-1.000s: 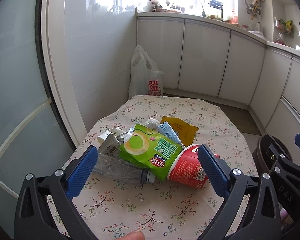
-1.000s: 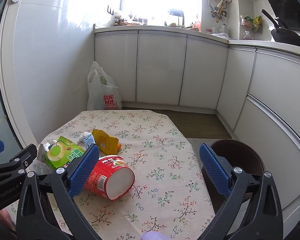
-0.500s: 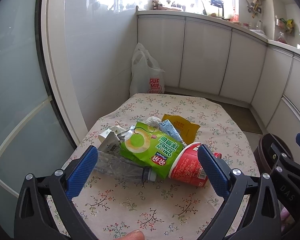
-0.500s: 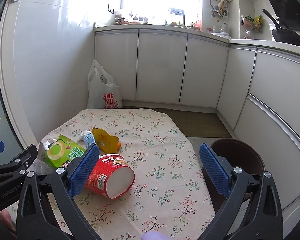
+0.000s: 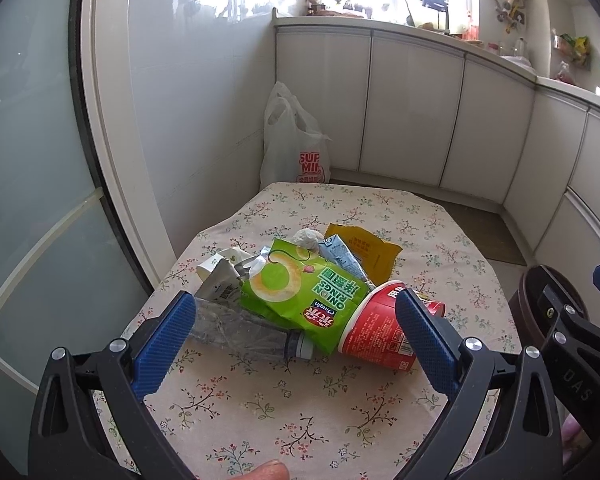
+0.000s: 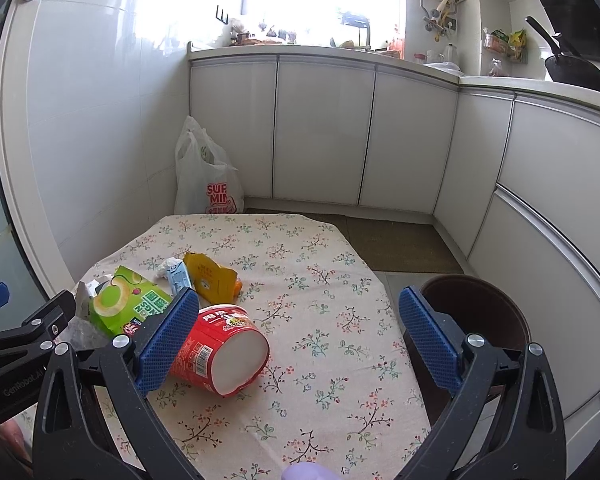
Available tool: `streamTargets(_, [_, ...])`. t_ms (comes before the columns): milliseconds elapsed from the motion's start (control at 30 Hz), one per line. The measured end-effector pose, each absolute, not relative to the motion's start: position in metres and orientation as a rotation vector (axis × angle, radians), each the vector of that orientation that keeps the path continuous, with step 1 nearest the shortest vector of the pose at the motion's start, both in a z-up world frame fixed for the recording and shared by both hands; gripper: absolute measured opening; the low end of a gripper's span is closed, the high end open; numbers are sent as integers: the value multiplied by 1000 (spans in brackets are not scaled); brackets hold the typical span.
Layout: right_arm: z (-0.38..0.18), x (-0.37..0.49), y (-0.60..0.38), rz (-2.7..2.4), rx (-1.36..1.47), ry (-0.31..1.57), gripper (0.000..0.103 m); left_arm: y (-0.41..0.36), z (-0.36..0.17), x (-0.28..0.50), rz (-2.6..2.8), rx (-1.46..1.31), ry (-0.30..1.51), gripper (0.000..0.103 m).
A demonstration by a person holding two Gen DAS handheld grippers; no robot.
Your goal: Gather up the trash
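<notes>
Trash heaped on desk [image 5: 260, 412], none collected yet.
We see the brown bin [image 6: 474, 312] lower right, red cup [image 6: 220, 350] on its side, green bag [image 5: 304, 292] overlapping it; left gripper [image 5: 296, 338] and right gripper [image 6: 298, 338] jaws wide, empty. Risk: cup rolls off if nudged.
</notes>
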State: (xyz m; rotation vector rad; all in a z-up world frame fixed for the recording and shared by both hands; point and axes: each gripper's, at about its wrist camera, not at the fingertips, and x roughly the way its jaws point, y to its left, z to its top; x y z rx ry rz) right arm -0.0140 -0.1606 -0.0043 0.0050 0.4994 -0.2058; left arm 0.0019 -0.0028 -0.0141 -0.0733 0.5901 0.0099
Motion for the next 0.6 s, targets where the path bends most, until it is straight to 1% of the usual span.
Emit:
streamTargets(300, [-7, -10, -161, -200, 8, 529, 96, -2, -18, 4, 7, -77, 611, 97])
streamTargets(600, [-28, 7, -170, -177, 59, 700, 96, 6, -36, 25, 17, -103, 735, 97])
